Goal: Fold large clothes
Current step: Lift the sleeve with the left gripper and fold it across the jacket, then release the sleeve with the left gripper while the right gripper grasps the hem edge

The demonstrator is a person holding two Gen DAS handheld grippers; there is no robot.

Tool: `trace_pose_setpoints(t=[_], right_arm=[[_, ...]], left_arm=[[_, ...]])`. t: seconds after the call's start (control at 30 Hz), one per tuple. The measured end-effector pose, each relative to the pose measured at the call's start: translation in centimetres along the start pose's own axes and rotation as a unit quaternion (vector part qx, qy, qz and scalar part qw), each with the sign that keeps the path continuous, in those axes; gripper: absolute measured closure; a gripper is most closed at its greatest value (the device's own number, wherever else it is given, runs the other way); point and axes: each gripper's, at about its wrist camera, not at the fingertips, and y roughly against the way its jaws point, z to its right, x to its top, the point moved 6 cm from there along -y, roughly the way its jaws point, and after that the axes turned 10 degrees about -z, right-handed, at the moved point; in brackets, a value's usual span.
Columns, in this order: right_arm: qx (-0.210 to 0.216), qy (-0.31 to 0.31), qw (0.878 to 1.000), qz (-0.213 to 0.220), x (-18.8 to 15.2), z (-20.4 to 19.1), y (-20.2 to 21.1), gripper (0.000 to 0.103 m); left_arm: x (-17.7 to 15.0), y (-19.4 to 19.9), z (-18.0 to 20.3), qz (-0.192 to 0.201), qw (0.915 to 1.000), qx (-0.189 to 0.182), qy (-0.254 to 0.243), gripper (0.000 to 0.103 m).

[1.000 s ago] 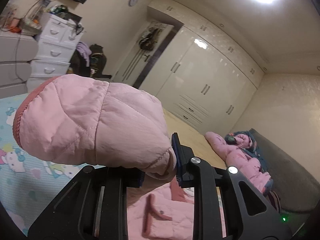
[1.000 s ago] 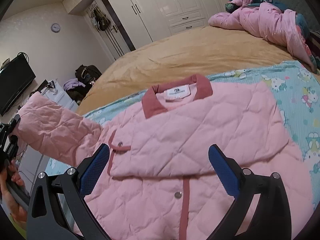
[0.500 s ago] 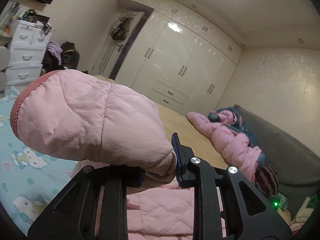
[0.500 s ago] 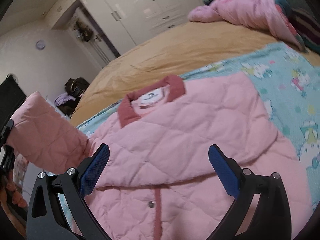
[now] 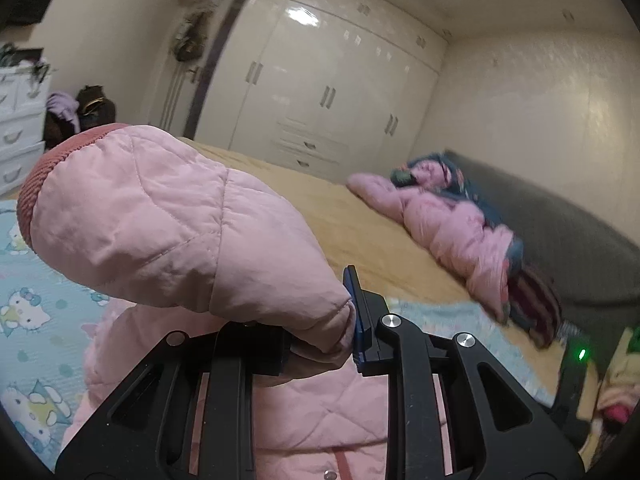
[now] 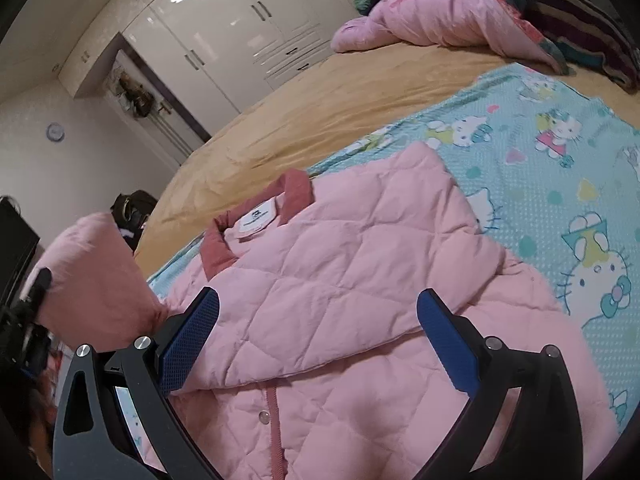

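Note:
A pink quilted jacket lies front up on a teal cartoon-cat blanket. Its dusty-red collar and white label face away from me. One sleeve is folded across the chest. My left gripper is shut on the other sleeve and holds it in the air, red cuff pointing left. One blue pad shows; the other is hidden under the fabric. In the right wrist view that lifted sleeve hangs at the far left. My right gripper hovers open over the jacket's chest, holding nothing.
A heap of pink and blue clothes lies at the far end of the yellow bedspread, against a dark grey headboard. White wardrobes fill the back wall. A white chest of drawers stands left.
My left gripper has carried the raised sleeve sideways and slightly down, over the jacket body. The right gripper has rolled and dropped closer to the jacket, still open.

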Motion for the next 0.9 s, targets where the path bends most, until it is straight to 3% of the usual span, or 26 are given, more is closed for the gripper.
trace_pose_setpoints(t=[0.2, 0.47, 0.57, 0.7, 0.8, 0.9], right_arm=[[-0.008, -0.027, 0.999, 0.015, 0.6, 2.2, 0.9, 0.004], [-0.005, -0.062, 0.998, 0.019, 1.0, 5.0, 1.6, 0.004], [-0.006, -0.074, 0.997, 0.023, 1.2, 6.0, 2.0, 0.004], [-0.003, -0.094, 0.995, 0.020, 1.2, 7.3, 1.9, 0.004], [0.001, -0.106, 0.994, 0.019, 1.3, 8.1, 1.8, 0.004], [0.007, -0.118, 0.993, 0.013, 1.2, 8.7, 1.5, 0.004]], left_arm=[[-2.7, -3.5, 2.3, -0.049, 0.9977, -0.012, -0.046, 0.088], [-6.9, -7.7, 3.6, -0.132, 0.9877, -0.025, -0.081, 0.086], [-8.7, -9.0, 4.2, -0.163, 0.9804, -0.021, -0.109, 0.083], [-11.6, -10.7, 5.0, -0.223, 0.9636, -0.010, -0.148, 0.081], [-13.2, -11.0, 5.7, -0.245, 0.9517, -0.006, -0.185, 0.079], [-14.4, -11.1, 6.5, -0.270, 0.9411, -0.027, -0.202, 0.065]])
